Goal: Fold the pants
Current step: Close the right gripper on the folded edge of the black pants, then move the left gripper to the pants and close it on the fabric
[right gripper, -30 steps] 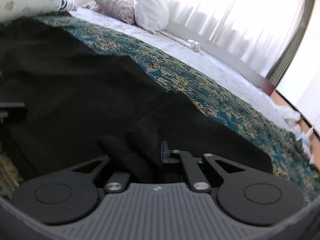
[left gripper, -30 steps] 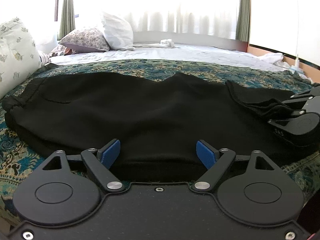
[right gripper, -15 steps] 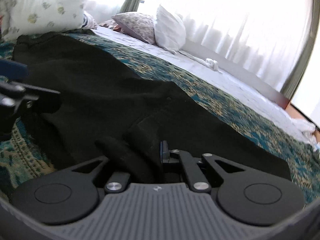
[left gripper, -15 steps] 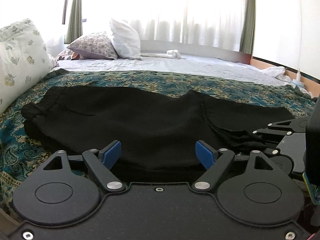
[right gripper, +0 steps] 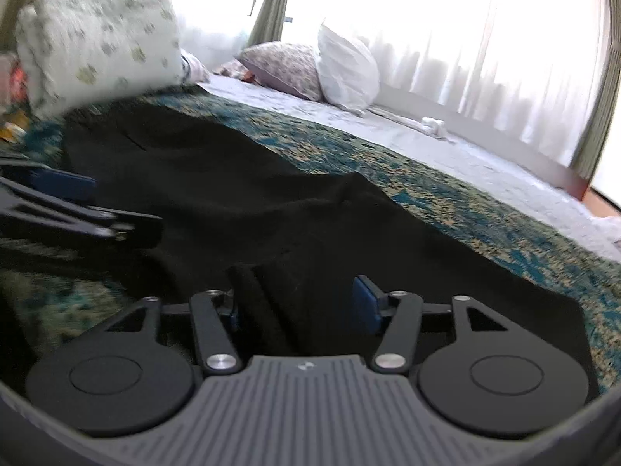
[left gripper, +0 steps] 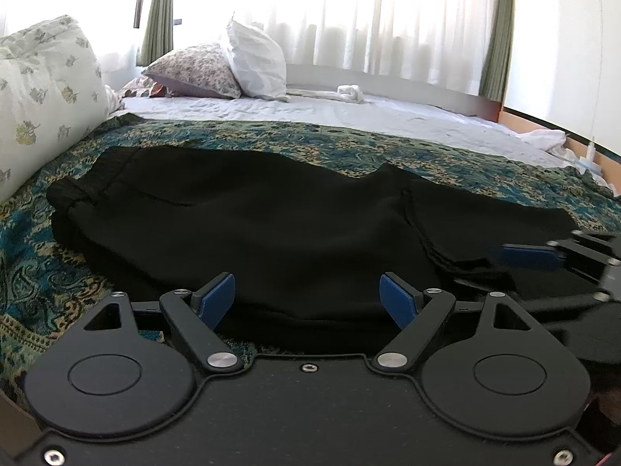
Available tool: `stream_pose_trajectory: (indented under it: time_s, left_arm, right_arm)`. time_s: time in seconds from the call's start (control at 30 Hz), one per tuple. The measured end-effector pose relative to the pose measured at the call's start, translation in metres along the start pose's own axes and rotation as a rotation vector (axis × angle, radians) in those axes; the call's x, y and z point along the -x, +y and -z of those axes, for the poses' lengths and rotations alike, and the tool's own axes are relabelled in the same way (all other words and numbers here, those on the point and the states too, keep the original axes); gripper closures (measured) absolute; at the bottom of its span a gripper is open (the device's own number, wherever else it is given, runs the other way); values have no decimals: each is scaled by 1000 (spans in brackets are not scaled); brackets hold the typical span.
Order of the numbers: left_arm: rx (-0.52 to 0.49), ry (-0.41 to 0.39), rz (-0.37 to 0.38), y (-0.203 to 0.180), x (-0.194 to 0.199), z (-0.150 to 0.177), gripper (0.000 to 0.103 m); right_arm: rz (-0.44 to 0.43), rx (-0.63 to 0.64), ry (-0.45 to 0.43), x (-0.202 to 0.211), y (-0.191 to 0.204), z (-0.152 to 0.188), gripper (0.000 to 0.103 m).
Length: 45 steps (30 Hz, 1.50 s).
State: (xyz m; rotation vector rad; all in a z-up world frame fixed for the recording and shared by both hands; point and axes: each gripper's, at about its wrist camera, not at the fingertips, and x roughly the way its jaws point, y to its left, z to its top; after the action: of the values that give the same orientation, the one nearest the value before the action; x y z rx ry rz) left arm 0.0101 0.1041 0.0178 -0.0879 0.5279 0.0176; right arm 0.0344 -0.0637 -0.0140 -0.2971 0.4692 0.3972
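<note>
**Black pants lie folded on the patterned bed cover, both grippers spread**

Nearest the left wrist camera, the left gripper (left gripper: pixel 306 301) stands with its blue pads wide apart, and the near edge of the black pants (left gripper: pixel 271 233) runs between them without either pad pressing on it. In the right wrist view the right gripper (right gripper: pixel 300 306) has its jaws opening; a raised fold of the dark cloth stands between the pads, close against the left one and clear of the right one.

The pants are plain black, matte and soft-looking, laid flat across the bed in a broad, low shape. The waistband end, with its ribbed band and a faint slanted pocket line, lies to the left in the left wrist view. Toward the right, stacked edges of cloth show several layers lying one over another, and a small peak rises along the far edge near the middle. The right gripper's blue pad shows at the right edge of that view, just beside the layered end.

Under the pants spreads a teal and gold patterned cover (left gripper: pixel 349 143). Beyond it lies a white sheet (left gripper: pixel 388 112). A floral pillow (left gripper: pixel 42 93) stands at the left, two more pillows (left gripper: pixel 233 66) lean farther back, and bright white curtains (left gripper: pixel 388 15) fill the far wall.
</note>
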Motion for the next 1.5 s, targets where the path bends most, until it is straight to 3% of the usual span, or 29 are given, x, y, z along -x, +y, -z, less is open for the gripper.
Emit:
stream_pose_trajectory:
  time_s: [0.2, 0.33, 0.57, 0.67, 0.77, 0.97, 1.2, 1.37, 1.5]
  left_arm:
    - [41, 22, -17, -1, -2, -2, 20]
    - [40, 36, -30, -4, -3, -4, 19]
    - [44, 51, -42, -8, -4, -3, 13]
    - [42, 59, -47, -10, -6, -2, 13]
    - [36, 60, -53, -11, -6, -2, 12]
    - [42, 50, -59, -4, -5, -3, 9]
    - [154, 15, -87, 29, -6, -7, 7]
    - [257, -30, -173, 59, -8, -12, 7]
    - [292, -68, -269, 81, -13, -18, 4]
  right_arm:
    - [-42, -58, -59, 33, -8, 3, 18]
    - [-22, -92, -82, 44, -14, 6, 16]
    - [92, -163, -89, 50, -31, 14, 13]
    - [227, -218, -93, 39, -36, 10, 8]
    - [290, -232, -61, 19, -35, 2, 7]
    - [241, -281, 13, -8, -22, -2, 7]
    - [216, -273, 66, -24, -1, 6, 7]
    - [146, -355, 58, -21, -5, 12, 4]
    - [146, -303, 50, -25, 3, 14, 0]
